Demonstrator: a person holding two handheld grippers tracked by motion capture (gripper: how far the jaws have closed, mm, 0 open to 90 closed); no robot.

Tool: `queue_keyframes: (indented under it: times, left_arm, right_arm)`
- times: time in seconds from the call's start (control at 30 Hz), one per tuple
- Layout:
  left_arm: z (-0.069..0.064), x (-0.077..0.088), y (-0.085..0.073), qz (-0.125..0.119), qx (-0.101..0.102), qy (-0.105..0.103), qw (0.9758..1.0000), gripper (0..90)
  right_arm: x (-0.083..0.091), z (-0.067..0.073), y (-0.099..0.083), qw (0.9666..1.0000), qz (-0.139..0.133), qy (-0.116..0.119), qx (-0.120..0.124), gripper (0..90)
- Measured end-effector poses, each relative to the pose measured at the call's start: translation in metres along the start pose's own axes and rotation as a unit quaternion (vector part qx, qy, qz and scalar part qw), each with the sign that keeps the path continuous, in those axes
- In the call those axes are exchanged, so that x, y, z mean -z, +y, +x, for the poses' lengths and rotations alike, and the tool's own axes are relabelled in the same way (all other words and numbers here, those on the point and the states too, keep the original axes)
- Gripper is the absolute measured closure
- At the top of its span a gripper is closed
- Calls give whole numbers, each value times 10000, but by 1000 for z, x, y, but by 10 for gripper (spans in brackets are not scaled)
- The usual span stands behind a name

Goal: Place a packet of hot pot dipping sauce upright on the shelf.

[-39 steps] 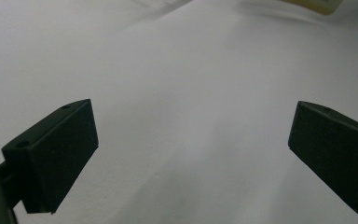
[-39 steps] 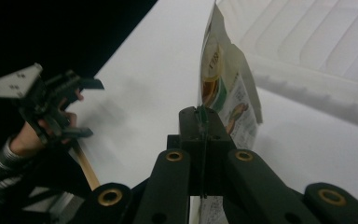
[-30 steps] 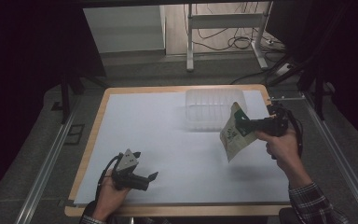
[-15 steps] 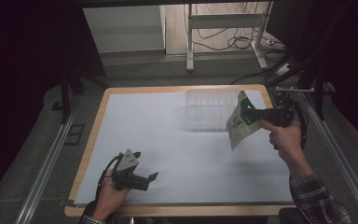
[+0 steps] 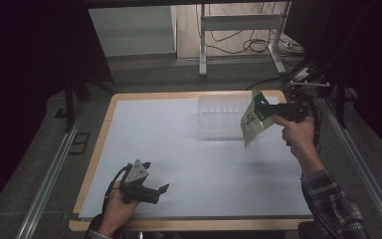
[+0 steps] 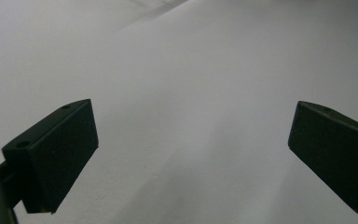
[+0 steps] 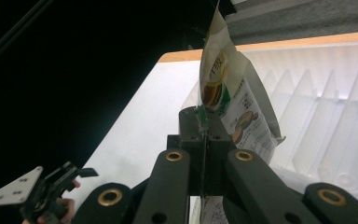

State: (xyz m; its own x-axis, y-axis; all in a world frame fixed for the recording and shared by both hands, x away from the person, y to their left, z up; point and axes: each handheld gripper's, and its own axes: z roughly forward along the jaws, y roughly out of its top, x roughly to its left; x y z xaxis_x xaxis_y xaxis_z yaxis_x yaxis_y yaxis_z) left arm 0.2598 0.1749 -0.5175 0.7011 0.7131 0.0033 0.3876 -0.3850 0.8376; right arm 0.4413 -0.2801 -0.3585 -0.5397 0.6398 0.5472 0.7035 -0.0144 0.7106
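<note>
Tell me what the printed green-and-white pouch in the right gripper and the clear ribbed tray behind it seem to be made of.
Printed green-and-white pouch: apparently thin flexible plastic film, slightly glossy; it creases and bows where the right gripper pinches its edge.
Clear ribbed tray: probably thin moulded plastic, translucent; the white tabletop shows through it, and its ridges catch light.

- The packet (image 7: 233, 107), pinched edge-on between the right gripper (image 7: 204, 140)'s jaws, looked like glossy printed foil or plastic film, creased.
- Just beyond it, the tray (image 5: 219, 117) was clear ribbed plastic with a soft shine.
- The left gripper (image 6: 191, 154)'s jaws were matt black plastic.
- Beneath them, the table sheet (image 6: 191, 70) looked smooth, matt white.
- Around it, the table edge (image 5: 179, 94) looked like pale wood.
</note>
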Motion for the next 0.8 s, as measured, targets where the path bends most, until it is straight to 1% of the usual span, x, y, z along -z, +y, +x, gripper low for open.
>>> queue_keyframes:
  times: [0.33,0.8]
  left_arm:
    - [-1,0,0,0,-14,13,10000,13]
    - [-2,0,1,6,-56,1,10000,14]
  right_arm:
    - [-14,-11,14,9998,5,-164,-75,890]
    - [-32,-25,30,9991,-112,-399,-116,890]
